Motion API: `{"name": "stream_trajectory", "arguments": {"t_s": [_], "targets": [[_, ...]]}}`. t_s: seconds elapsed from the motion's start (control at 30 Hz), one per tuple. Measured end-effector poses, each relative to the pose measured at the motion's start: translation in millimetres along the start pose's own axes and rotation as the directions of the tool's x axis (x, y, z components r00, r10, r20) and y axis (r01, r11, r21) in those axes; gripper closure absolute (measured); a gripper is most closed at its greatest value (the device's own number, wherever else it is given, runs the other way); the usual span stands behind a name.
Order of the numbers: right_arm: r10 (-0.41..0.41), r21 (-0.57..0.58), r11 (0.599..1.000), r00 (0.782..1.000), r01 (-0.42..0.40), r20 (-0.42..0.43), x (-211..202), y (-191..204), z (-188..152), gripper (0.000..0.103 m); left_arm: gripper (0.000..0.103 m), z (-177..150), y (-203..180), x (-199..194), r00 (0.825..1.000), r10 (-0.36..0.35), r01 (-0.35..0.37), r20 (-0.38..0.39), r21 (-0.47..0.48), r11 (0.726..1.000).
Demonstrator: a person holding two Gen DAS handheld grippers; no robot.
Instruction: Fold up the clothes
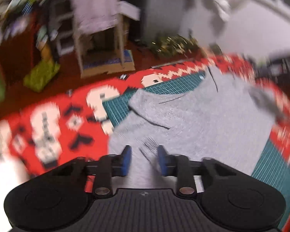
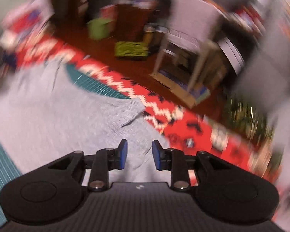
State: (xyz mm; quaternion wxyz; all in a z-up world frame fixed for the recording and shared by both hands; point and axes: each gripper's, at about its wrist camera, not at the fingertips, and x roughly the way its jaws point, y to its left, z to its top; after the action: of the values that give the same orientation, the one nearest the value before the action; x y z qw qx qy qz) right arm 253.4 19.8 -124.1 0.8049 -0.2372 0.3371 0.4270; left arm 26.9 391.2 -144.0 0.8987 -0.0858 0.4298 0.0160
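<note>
Blue-padded fingers of the left gripper stand parted over grey cloth, with nothing visibly pinched between them; the right gripper shows the same, jaws apart above a rumpled edge. Both views are heavily smeared, so contact between pads and cloth cannot be confirmed.

Task item: a grey knit garment, soft and faintly ribbed, lies spread across a teal gridded cutting mat, which rests on a red, white and black patterned tablecloth. Creases and a turned-over flap show near its far edge (possibly a sleeve; blur prevents certainty).

Risks, as judged:
- Closing the pads on a thin fold could catch one layer only, leaving the fold uneven.
- Limp knit may slip from smooth pads and bunch up.
- Dragging the cloth could shift the mat or snag the tablecloth beneath.
</note>
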Motion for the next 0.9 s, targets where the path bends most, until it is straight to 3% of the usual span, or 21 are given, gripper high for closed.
{"name": "stream_trajectory", "arguments": {"t_s": [0.07, 0.3, 0.5, 0.7, 0.9], "targets": [[-0.001, 0.138, 0.990, 1.000, 0.001, 0.003, 0, -6, -14, 0.087, 0.083, -7, 1, 7, 1.000, -0.011, 0.012, 0.013, -0.080, 0.997], [-0.066, 0.321, 0.946, 0.996, 0.044, 0.056, 5, -8, -44, 0.087, 0.085, -11, -5, 24, 0.998, 0.064, -0.060, 0.027, -0.135, 0.989], [-0.099, 0.320, 0.945, 0.993, 0.073, 0.064, 19, -7, -42, 0.087, 0.085, -11, -12, 28, 0.997, 0.077, -0.073, 0.028, -0.111, 0.991], [-0.098, 0.314, 0.946, 0.993, 0.074, 0.062, 28, -11, -34, 0.086, 0.097, -9, -27, 27, 0.993, 0.116, -0.115, 0.020, -0.034, 0.993], [-0.075, 0.300, 0.952, 0.997, 0.060, 0.036, 53, -10, -23, 0.082, 0.100, -14, -35, 15, 0.986, 0.149, -0.147, 0.075, -0.030, 0.989]]}}
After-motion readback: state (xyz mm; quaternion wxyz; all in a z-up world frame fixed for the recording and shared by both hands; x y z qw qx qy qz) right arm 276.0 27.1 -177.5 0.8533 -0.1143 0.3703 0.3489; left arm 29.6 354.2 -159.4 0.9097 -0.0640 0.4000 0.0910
